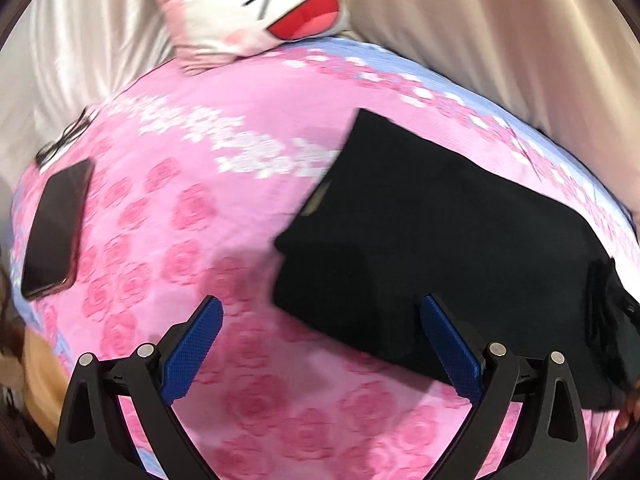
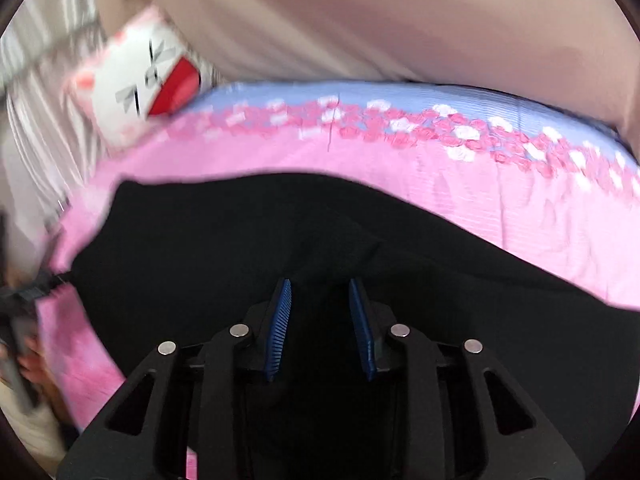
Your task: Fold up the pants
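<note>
The black pants (image 1: 432, 240) lie folded into a compact block on the pink rose-print bedspread (image 1: 192, 208). My left gripper (image 1: 322, 308) is open and empty, just above the bedspread at the near left corner of the pants. In the right wrist view the pants (image 2: 240, 232) fill the lower half. My right gripper (image 2: 320, 286) hovers over them with its blue pads a narrow gap apart; black fabric shows between them, and I cannot tell whether they pinch it. The right gripper also shows at the right edge of the left wrist view (image 1: 612, 312).
A dark phone (image 1: 56, 228) lies on the bedspread at the left, with a second dark object (image 1: 64, 140) behind it. A cartoon-face pillow (image 1: 256, 0) sits at the head of the bed, also in the right wrist view (image 2: 140, 80). Pale curtains (image 1: 500, 32) hang behind.
</note>
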`<state>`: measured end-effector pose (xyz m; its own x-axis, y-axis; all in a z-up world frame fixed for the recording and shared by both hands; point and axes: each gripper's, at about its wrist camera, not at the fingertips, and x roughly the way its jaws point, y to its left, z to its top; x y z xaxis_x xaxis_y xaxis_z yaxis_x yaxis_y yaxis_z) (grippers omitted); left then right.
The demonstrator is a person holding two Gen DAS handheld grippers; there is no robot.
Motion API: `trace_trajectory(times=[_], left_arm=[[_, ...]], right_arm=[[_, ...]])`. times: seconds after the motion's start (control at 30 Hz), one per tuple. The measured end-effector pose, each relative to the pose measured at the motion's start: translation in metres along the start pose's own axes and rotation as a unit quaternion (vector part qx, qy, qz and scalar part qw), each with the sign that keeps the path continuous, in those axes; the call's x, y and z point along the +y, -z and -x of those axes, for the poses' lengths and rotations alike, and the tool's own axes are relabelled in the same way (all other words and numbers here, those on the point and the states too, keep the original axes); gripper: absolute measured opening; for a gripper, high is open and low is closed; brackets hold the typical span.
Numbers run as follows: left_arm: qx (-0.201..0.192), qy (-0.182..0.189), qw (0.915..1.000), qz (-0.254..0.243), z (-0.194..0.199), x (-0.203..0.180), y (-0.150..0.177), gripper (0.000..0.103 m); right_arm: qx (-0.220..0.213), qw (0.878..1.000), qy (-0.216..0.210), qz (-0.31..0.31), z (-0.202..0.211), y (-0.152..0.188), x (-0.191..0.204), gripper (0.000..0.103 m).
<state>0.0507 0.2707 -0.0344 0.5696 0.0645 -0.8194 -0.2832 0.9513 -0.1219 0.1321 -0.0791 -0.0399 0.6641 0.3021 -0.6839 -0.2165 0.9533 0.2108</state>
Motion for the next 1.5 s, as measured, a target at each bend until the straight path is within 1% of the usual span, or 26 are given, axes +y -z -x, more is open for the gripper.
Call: trace_trajectory(times=[0.13,0.17,0.2,0.27,0.3,0.33,0.37,0.43,0.47,0.57,0.63,0.67,0.73,0.77,0.8,0.83,0.87,0.97,1.0,1.07,1.1,1.13,1.17,1.27,1.37,1.5], left_arm=[[0.006,-0.003,0.9999,0.014,-0.003,0.011,0.002,0.098],[0.011,0.002,0.9998,0.016,-0.005,0.011,0.003,0.098],[0.014,0.004,0.9998,0.016,-0.007,0.011,0.004,0.098],[0.017,0.004,0.9997,0.014,-0.009,0.008,0.003,0.098],[0.017,0.005,0.9998,0.011,-0.009,0.006,0.003,0.098],[0.016,0.006,0.9998,0.009,-0.008,0.004,0.003,0.098],[0.015,0.005,0.9999,0.008,-0.008,0.003,0.003,0.098],[0.019,0.007,0.9997,0.009,-0.010,0.005,0.003,0.098],[0.023,0.014,0.9995,0.015,-0.012,0.007,0.002,0.098],[0.022,0.031,0.9986,0.036,-0.012,0.015,0.000,0.098],[0.019,0.030,0.9985,0.041,-0.015,0.014,-0.002,0.098],[0.017,0.027,0.9987,0.041,-0.017,0.012,-0.004,0.098],[0.012,0.019,0.9991,0.035,-0.022,0.006,-0.008,0.098],[0.011,0.020,0.9992,0.033,-0.023,0.004,-0.010,0.098],[0.012,0.016,0.9993,0.033,-0.026,0.000,-0.012,0.098],[0.011,0.023,0.9991,0.034,-0.027,-0.002,-0.013,0.098],[0.011,0.041,0.9985,0.034,-0.028,-0.005,-0.015,0.098],[0.011,0.062,0.9977,0.025,-0.034,-0.019,-0.021,0.094],[0.009,0.057,0.9979,0.030,-0.037,-0.022,-0.024,0.094],[0.002,0.043,0.9983,0.040,-0.039,-0.024,-0.029,0.084],[-0.002,0.038,0.9981,0.048,-0.039,-0.023,-0.032,0.063],[0.000,0.048,0.9975,0.053,-0.040,-0.022,-0.035,0.032],[0.014,0.074,0.9954,0.059,-0.042,-0.021,-0.038,0.027],[0.018,0.063,0.9964,0.054,-0.040,-0.027,-0.046,0.022],[-0.009,0.039,0.9988,0.028,-0.020,-0.051,-0.049,0.021],[-0.060,0.080,0.9943,-0.036,0.035,-0.115,-0.051,0.021]], right_arm=[[0.008,0.999,-0.011,0.038,0.010,0.012,0.018,0.035],[0.010,0.998,-0.013,0.054,0.010,0.017,0.026,0.044],[0.011,0.997,-0.011,0.069,0.010,0.019,0.031,0.062],[0.015,0.994,0.010,0.111,-0.001,0.025,0.047,0.076],[0.020,0.991,0.022,0.128,-0.007,0.026,0.053,0.074],[0.030,0.989,0.034,0.143,-0.015,0.029,0.056,0.065],[0.045,0.987,0.046,0.148,-0.025,0.031,0.057,0.041],[0.035,0.988,0.054,0.141,-0.030,0.030,0.056,0.037],[0.035,0.989,0.054,0.135,-0.028,0.025,0.057,0.030],[0.025,0.990,0.023,0.134,-0.021,0.017,0.065,0.018],[0.042,0.987,0.028,0.151,-0.038,0.018,0.067,0.018],[0.029,0.988,0.026,0.149,-0.038,0.020,0.066,0.019],[0.016,0.994,-0.008,0.110,-0.023,0.017,0.059,0.027],[-0.001,0.996,-0.034,0.084,-0.008,0.017,0.054,0.036],[-0.014,0.996,-0.047,0.068,0.004,0.018,0.047,0.049],[-0.028,0.997,-0.050,0.053,0.016,0.018,0.041,0.057],[-0.042,0.997,-0.043,0.043,0.029,0.021,0.034,0.068],[-0.072,0.997,0.003,0.011,0.066,0.028,-0.002,0.071],[-0.078,0.997,0.018,0.002,0.074,0.030,-0.011,0.074],[-0.094,0.994,0.058,-0.022,0.096,0.036,-0.037,0.083],[-0.097,0.992,0.069,-0.031,0.102,0.038,-0.047,0.088],[-0.102,0.990,0.084,-0.043,0.111,0.042,-0.058,0.088],[-0.109,0.987,0.101,-0.061,0.122,0.047,-0.074,0.088],[-0.122,0.980,0.123,-0.103,0.141,0.057,-0.110,0.089],[-0.137,0.968,0.145,-0.152,0.162,0.074,-0.151,0.090],[-0.146,0.958,0.159,-0.187,0.176,0.093,-0.185,0.090]])
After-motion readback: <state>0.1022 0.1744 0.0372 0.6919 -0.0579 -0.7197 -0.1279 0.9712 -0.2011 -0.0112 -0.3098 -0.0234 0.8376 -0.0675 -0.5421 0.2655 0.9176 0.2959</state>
